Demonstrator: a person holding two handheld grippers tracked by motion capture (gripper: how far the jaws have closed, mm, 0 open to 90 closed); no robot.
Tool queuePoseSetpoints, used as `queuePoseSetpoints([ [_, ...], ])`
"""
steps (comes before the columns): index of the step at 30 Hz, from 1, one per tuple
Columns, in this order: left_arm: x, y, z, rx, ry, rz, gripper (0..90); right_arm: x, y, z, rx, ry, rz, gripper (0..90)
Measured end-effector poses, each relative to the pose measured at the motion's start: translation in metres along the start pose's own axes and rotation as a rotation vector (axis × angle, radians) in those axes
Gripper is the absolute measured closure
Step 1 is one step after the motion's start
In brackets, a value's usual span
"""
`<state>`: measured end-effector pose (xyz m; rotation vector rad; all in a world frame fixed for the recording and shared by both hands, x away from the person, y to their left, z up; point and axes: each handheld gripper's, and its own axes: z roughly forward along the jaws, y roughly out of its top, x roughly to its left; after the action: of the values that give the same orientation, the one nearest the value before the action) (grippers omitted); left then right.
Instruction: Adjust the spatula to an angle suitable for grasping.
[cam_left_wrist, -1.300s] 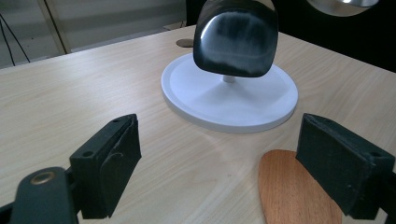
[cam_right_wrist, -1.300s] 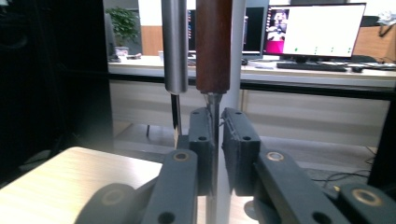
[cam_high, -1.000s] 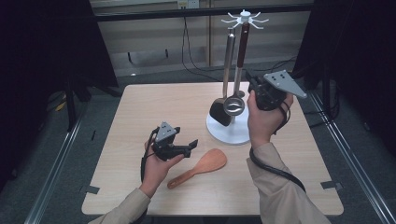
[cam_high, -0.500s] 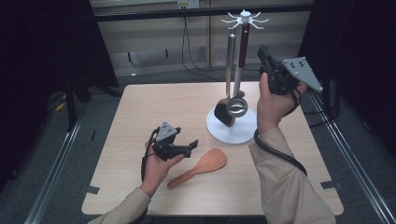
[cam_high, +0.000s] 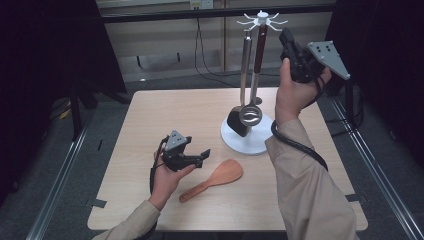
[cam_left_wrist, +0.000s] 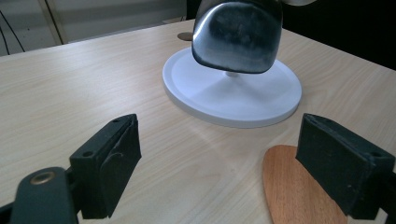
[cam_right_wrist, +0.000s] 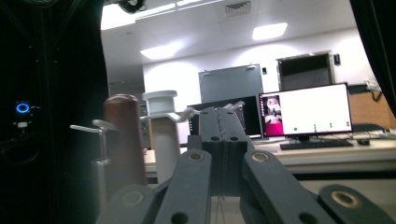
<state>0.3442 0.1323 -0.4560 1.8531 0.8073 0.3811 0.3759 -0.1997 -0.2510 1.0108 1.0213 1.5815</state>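
Hanging on rack (cam_high: 261, 20): ladle (cam_high: 249, 114), seemingly spatula (cam_high: 238, 121)

A pale wooden desk (cam_high: 165, 112) carries two things. The round white base of a utensil stand (cam_high: 260, 142) sits right of centre. A wooden spatula (cam_high: 215, 179) lies flat near the front edge

Pale wooden table (cam_high: 165, 115), grey floor (cam_high: 115, 85), ceiling light panels (cam_right_wrist: 268, 31), lit monitor (cam_right_wrist: 306, 110) on a desk

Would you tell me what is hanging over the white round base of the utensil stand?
Over the white round base hang a dark spatula and a metal strainer spoon. The spatula head covers the foot of the pole.
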Motion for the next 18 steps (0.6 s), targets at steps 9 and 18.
queuePoseSetpoints([
  [9, 0.001, 0.001, 0.000, 0.000, 0.009, -0.003, 13.7, 0.003, 0.000, 0.001, -0.004, 0.016, -0.014, 90.0],
  [18, 0.000, 0.001, 0.001, -0.014, 0.005, 0.001, 13.7, 0.011, 0.002, -0.005, -0.006, 0.040, -0.027, 90.0],
])
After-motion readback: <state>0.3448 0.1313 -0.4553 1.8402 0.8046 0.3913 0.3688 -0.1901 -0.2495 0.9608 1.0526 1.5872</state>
